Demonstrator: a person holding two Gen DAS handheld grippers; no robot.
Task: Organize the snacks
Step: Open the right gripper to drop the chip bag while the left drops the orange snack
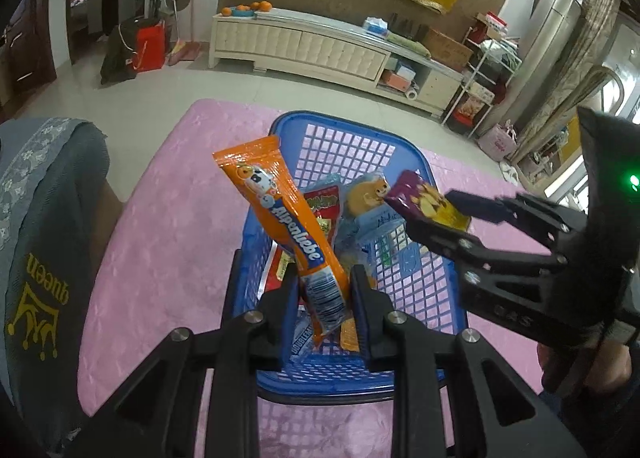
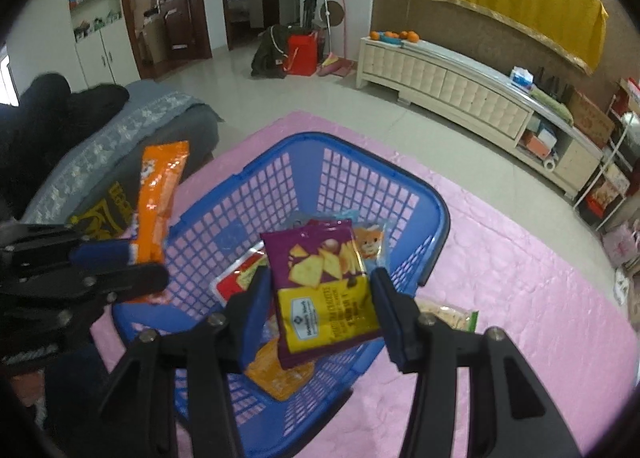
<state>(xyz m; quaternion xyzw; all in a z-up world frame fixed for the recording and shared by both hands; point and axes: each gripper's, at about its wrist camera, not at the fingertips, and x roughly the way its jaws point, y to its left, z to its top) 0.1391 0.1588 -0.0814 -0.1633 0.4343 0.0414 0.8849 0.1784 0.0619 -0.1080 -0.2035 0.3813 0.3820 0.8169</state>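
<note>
A blue plastic basket (image 1: 404, 145) (image 2: 438, 217) stands on a pink cloth and holds several snack packets. Over its near side my left gripper (image 1: 325, 288) is shut on the lower end of a long orange Alpenliebe stick packet (image 1: 276, 201), which leans up and to the left. Seen from the right wrist, that left gripper (image 2: 140, 264) and orange packet (image 2: 160, 185) are at the left. My right gripper (image 2: 320, 282) is shut on a purple and yellow chip packet (image 2: 320, 278) above the basket. From the left wrist, the right gripper (image 1: 440, 213) and its packet (image 1: 424, 199) hang over the basket's right side.
In the basket lie a red packet (image 2: 234, 284), a cat-print packet (image 2: 370, 244) and an orange-yellow packet (image 2: 276, 376). A green-edged packet (image 2: 452, 316) lies on the pink cloth (image 2: 520, 278) to the right. A grey "queen" cushion (image 1: 44, 250) borders the left.
</note>
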